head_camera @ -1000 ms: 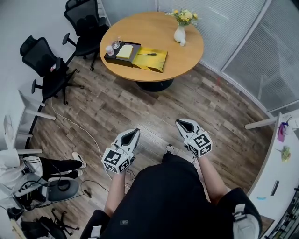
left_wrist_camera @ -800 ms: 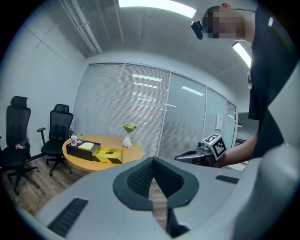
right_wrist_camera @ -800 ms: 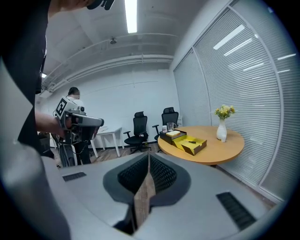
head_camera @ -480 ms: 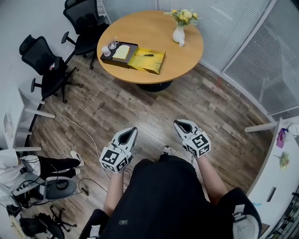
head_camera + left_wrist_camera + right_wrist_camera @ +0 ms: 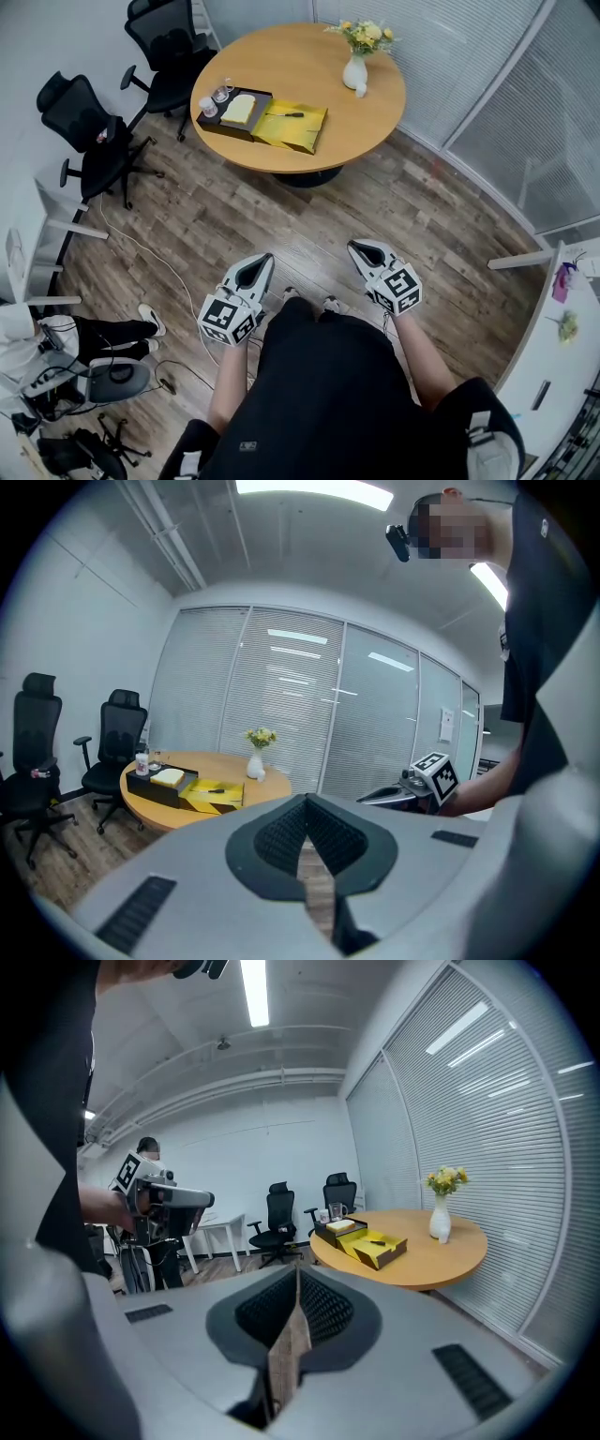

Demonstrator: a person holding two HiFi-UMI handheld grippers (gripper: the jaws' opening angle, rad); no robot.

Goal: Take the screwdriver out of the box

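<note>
Left hand-held gripper point(image 5: 265, 259) and right hand-held gripper point(image 5: 357, 247), jaws together on nothing, well apart from tabletop point(image 5: 309, 61) with screwdriver point(image 5: 291, 114) lying in yellow box point(image 5: 302, 136).

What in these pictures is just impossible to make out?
Screwdriver, head view: too far and small, only a dark sliver in the yellow box.
Pale block in the black tray, all views: too small to identify.
Second person, head view: mostly cut off by left edge.
</note>
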